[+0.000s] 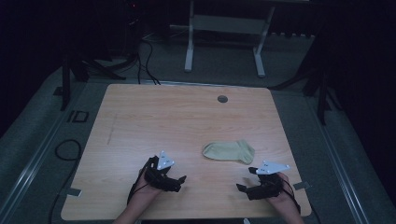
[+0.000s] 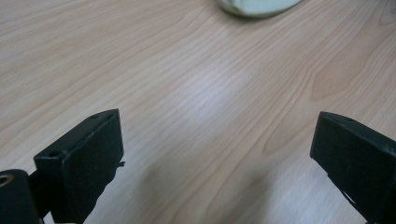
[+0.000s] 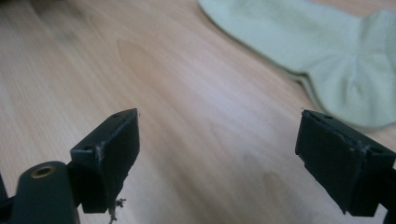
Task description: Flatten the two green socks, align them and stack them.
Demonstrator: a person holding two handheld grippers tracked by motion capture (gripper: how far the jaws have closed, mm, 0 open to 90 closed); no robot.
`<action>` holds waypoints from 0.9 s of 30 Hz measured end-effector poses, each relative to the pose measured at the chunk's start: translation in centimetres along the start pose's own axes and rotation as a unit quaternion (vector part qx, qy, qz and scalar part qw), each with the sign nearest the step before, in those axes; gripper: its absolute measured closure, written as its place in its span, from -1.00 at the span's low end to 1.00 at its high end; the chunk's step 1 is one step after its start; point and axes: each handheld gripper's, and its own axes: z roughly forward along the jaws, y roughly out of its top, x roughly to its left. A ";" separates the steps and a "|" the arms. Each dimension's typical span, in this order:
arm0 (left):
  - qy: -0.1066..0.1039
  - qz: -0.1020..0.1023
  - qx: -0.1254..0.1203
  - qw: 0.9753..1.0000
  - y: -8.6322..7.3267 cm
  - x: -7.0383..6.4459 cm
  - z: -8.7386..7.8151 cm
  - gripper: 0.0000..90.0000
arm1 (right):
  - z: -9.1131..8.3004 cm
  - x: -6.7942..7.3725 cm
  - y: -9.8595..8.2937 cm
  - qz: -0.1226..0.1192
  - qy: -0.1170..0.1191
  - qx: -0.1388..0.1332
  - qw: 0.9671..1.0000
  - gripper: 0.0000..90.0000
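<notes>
Fingers (image 3: pixel 105 158) of both grippers gape empty near a pale green ankle sock (image 1: pixel 229 151) lying flat on the wooden table (image 1: pixel 154 116).

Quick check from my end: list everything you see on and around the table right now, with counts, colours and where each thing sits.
sock: one, pale green, lying flat on the table's near right part, between and just beyond the two grippers
table: one, light wood, centre of the high view
cable hole: one, grey, near the table's far edge
white frame: one, standing on the floor beyond the table
dark stands: on the floor at both sides of the table, count unclear
left gripper: one, black with a grey plate, near edge, open, holding nothing
right gripper: one, black with a grey plate, near edge, open, holding nothing
</notes>
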 end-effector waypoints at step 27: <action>0.032 -0.015 -0.003 0.999 -4.1 1.1 -3.9 -0.94 | -0.9 1.8 -3.6 -0.022 -0.032 0.000 0.999 -0.73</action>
